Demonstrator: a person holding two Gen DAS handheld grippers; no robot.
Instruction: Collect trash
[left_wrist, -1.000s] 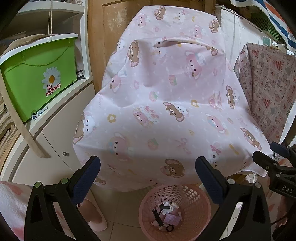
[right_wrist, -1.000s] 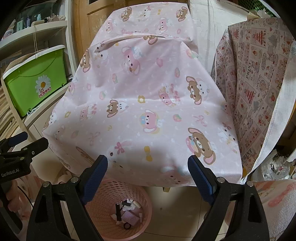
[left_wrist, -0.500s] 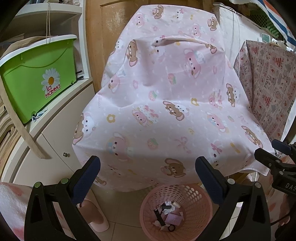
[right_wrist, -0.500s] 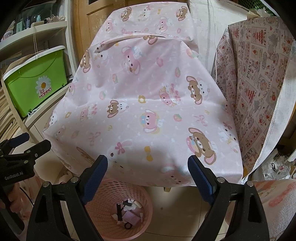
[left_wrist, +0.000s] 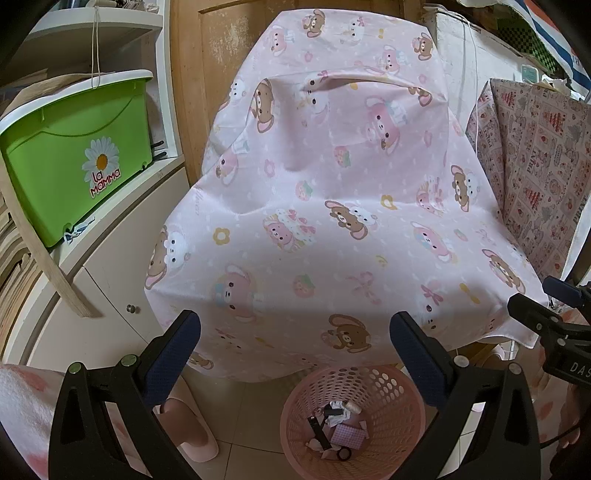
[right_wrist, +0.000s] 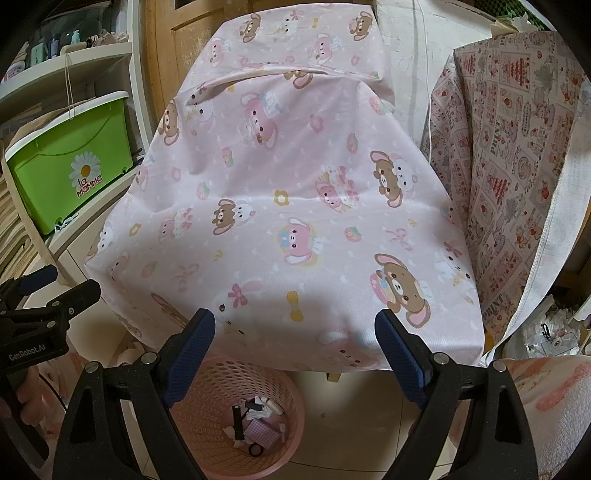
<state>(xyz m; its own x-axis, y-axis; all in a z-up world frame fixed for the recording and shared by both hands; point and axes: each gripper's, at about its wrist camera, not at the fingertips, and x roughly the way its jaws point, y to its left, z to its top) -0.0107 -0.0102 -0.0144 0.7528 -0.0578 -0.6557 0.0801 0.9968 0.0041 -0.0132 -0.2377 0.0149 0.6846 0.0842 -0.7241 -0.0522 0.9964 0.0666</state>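
Left tool (left_wrist: 295, 343): lower middle of the frame, blue-padded fingers spread wide apart, nothing between them.
Right tool (right_wrist: 295, 332): lower middle of its frame, fingers likewise wide apart and empty.
Pink basket (left_wrist: 399, 391): stands upright on the tiled floor, mouth facing up, at the bottom centre, partly under the hem of the cartoon-print cloth (left_wrist: 332, 192).
Trash (left_wrist: 334, 428): small scraps lying in the basket's bottom; a black stick-shaped piece (right_wrist: 237, 421) lies with its long axis running up-down in the frame.
Green box (left_wrist: 74, 162): on the shelf, upper left.
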